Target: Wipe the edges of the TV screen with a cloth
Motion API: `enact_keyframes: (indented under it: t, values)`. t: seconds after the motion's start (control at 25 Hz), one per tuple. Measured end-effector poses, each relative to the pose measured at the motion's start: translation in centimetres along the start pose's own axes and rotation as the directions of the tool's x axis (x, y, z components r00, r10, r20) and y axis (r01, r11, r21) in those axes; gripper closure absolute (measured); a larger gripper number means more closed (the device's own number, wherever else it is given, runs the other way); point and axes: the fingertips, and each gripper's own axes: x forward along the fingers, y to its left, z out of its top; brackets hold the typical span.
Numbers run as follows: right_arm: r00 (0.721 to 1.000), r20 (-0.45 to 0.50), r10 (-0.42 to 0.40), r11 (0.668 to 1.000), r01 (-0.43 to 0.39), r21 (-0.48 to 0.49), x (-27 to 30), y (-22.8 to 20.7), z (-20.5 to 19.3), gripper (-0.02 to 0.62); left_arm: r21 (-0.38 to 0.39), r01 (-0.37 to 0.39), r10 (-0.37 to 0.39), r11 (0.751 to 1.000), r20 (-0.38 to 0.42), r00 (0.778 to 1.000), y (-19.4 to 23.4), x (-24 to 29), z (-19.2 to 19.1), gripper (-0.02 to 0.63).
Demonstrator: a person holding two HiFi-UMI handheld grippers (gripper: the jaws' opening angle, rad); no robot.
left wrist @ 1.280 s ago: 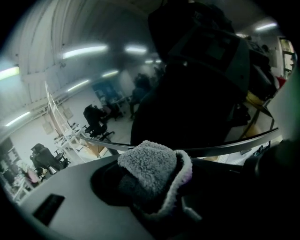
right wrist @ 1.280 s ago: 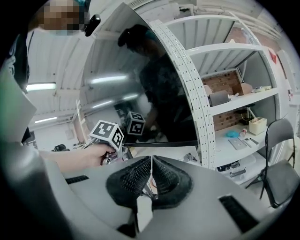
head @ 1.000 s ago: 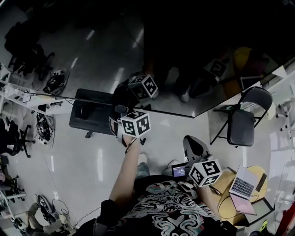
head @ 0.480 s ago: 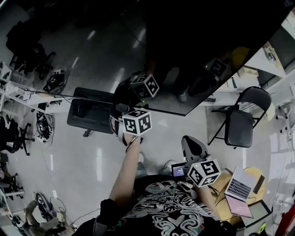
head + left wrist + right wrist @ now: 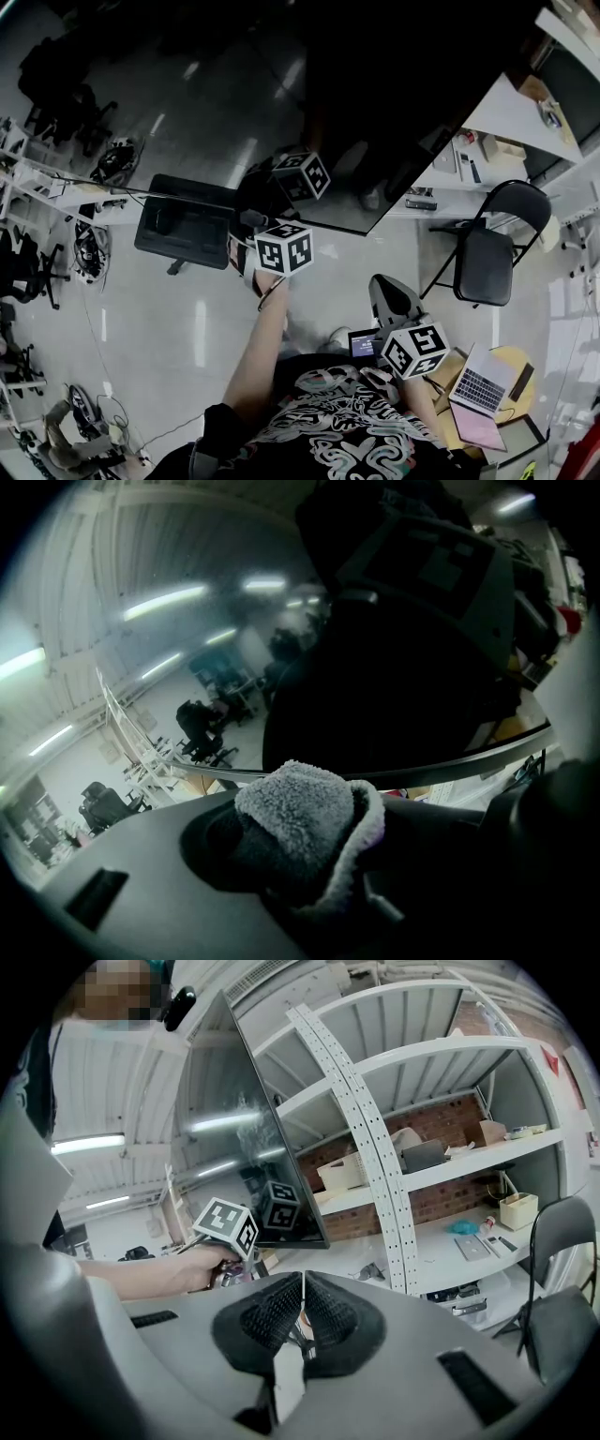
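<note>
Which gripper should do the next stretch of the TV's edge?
Left. The left gripper holds the cloth at the TV lower edge; the right gripper is shut, empty and back from it.

A black folding chair (image 5: 487, 255) stands near an open laptop (image 5: 480, 382).

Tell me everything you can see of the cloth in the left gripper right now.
The cloth is grey, fleecy fabric that looks like microfibre. It is bunched into a rounded wad, with a paler folded hem curling down its right side. The left gripper is shut on its lower part, so only the top bulges free. That top sits at the dark lower edge of the TV screen; how firmly it presses cannot be told.
</note>
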Motion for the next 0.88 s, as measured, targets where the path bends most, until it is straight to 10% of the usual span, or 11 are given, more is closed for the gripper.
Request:
enact_keyframes:
  t: [0.88]
  values:
    - [0.999,0.025,0.032,0.999,-0.032,0.028,-3.1,-4.6,0.4,0.563,0.008,0.006,-0.006,1.0,0.01,1.0,-5.5,-4.1,0.6,0.371]
